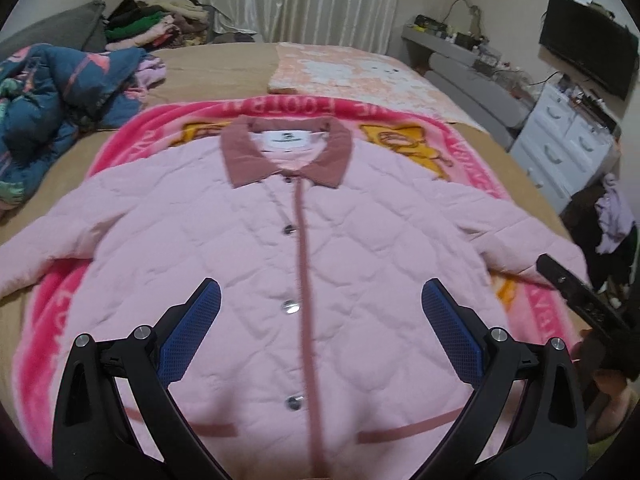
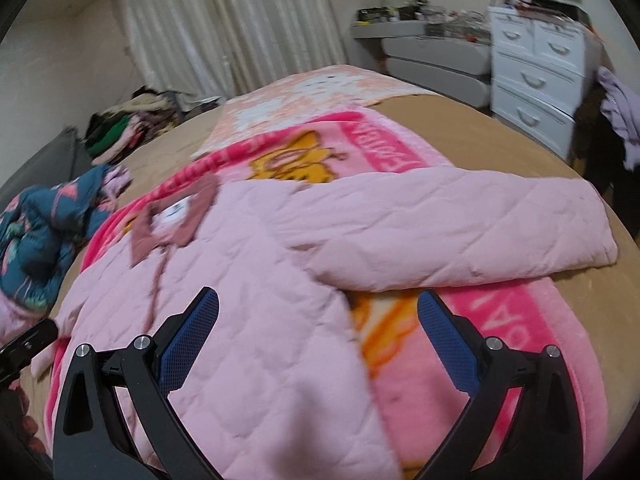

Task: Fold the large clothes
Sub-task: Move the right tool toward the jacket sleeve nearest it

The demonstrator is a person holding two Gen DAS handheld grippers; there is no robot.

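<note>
Both grippers, left [image 1: 321,308] and right [image 2: 319,318], hover jaws wide, empty. Quilted pink jacket [image 1: 288,264] lies flat mid-bed: soft, bulky, probably light. Pinch sleeve cuff [image 2: 592,232].

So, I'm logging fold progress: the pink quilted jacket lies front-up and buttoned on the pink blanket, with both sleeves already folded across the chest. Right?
Not quite. The pink quilted jacket lies front-up and buttoned on the pink blanket, but both sleeves are spread out to the sides. The left wrist view shows the chest bare, and the right wrist view shows one sleeve stretched outward.
</note>
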